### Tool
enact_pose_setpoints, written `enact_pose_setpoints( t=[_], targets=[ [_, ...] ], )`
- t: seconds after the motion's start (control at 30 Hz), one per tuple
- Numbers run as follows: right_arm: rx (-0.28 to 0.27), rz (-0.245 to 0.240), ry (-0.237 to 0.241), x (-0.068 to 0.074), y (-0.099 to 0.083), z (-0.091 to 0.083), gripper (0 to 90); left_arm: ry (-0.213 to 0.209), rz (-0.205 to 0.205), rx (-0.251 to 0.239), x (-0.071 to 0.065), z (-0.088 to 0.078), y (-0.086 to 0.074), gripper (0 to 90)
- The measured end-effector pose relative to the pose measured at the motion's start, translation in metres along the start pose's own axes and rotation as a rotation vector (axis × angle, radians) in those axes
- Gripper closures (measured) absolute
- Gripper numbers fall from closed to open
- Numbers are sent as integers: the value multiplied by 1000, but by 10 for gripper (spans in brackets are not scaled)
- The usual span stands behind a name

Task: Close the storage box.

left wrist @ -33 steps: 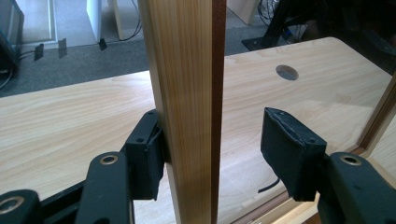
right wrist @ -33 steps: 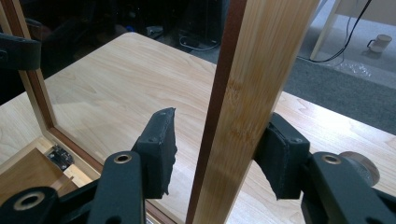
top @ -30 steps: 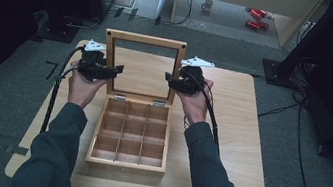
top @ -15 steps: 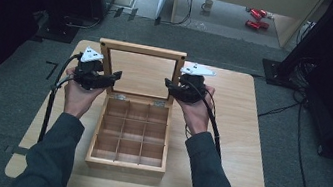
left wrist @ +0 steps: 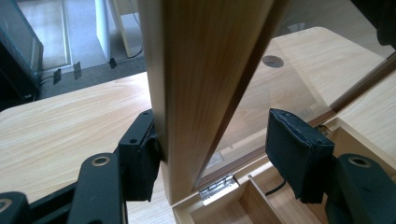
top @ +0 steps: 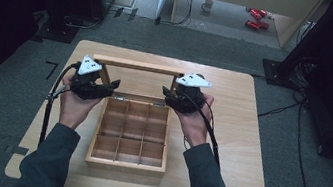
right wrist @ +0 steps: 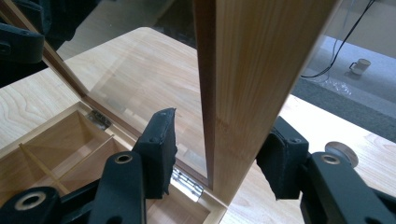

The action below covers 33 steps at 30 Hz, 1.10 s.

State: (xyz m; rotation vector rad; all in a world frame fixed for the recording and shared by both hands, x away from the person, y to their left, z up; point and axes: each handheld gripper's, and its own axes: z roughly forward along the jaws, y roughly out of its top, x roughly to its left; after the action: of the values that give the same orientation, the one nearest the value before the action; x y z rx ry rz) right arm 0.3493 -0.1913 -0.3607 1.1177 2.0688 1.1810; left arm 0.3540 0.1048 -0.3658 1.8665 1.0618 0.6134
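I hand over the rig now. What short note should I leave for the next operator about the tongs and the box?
Left tongs: open around the left side bar of the lid, outer pad touching it, inner pad apart; the jaws have just been opening.
Right tongs: astride the right side bar, inner pad standing off it, so no firm grip.
Box: in the middle of the table, lid raised on its hinges, compartments empty.
Done: lid is up.
Left: probably steady the lid and bring it to rest. Grip again before moving it.
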Motion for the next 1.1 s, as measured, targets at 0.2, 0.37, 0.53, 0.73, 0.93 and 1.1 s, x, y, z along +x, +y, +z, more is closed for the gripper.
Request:
enact_pose_setpoints(
  t=[0.2,0.37,0.53,0.73,0.93,1.1],
  targets=[
    [-13,7,-12,6,-5,-5,496,-11,-9,-26,-1,-8,-6,389],
    [-22,6,-5,9,-9,-9,491,-15,-12,-43,-2,-16,-10,407],
    [-40,5,-3,11,-14,-14,488,-13,-3,-43,-5,-23,-12,413],
    [-54,11,0,16,-19,-22,484,-15,17,-33,-9,-27,-16,407],
    [-92,-6,-20,22,-22,-36,494,-11,16,-47,-11,-31,-20,407],
    [-101,-13,-17,25,-22,-42,495,-28,9,-58,-11,-39,-23,411]
  ],
)
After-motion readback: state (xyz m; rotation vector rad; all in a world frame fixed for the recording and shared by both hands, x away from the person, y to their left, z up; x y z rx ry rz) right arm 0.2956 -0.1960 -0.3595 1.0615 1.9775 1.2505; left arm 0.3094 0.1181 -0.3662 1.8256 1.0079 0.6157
